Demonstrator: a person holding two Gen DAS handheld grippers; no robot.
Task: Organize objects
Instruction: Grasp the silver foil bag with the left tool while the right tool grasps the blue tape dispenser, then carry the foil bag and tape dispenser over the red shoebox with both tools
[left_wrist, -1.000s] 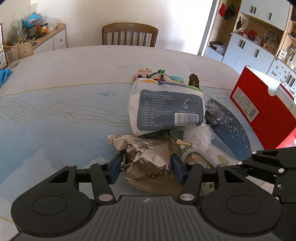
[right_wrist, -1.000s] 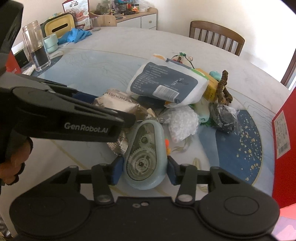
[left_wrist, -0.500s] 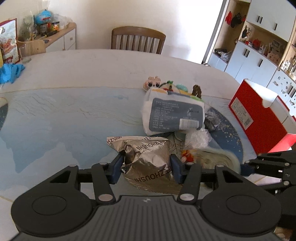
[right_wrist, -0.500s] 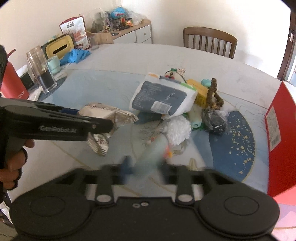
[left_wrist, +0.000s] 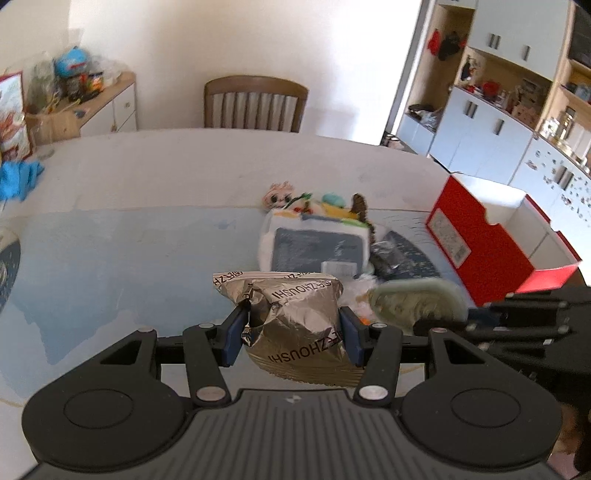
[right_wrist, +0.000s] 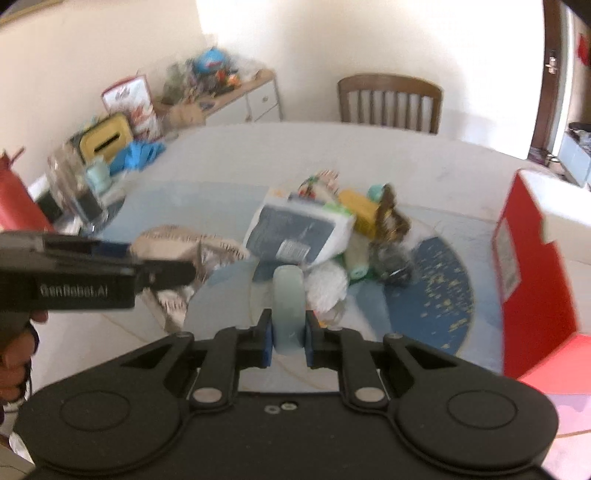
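My left gripper (left_wrist: 291, 336) is shut on a crinkled silver snack bag (left_wrist: 295, 325) and holds it above the table. It also shows in the right wrist view (right_wrist: 184, 247). My right gripper (right_wrist: 289, 339) is shut on a pale blue-green correction tape dispenser (right_wrist: 290, 306), turned edge-on and lifted off the table. The dispenser shows blurred in the left wrist view (left_wrist: 413, 299). A pile remains on the table: a white and grey pack (left_wrist: 314, 247), a white plastic wad (right_wrist: 328, 284), a dark wrapper (right_wrist: 391, 258), a yellow box (right_wrist: 360, 214) and small toys (left_wrist: 280, 195).
An open red box (left_wrist: 480, 251) stands at the table's right edge. A glass jar (right_wrist: 74, 184), a yellow container (right_wrist: 107, 140) and a blue cloth (left_wrist: 18, 177) sit at the far left. A wooden chair (left_wrist: 255, 103) stands behind the table.
Both grippers have risen and pulled back from the pile with their objects. The dispenser has turned from flat to edge-on in my right gripper. The silver bag has left the table.
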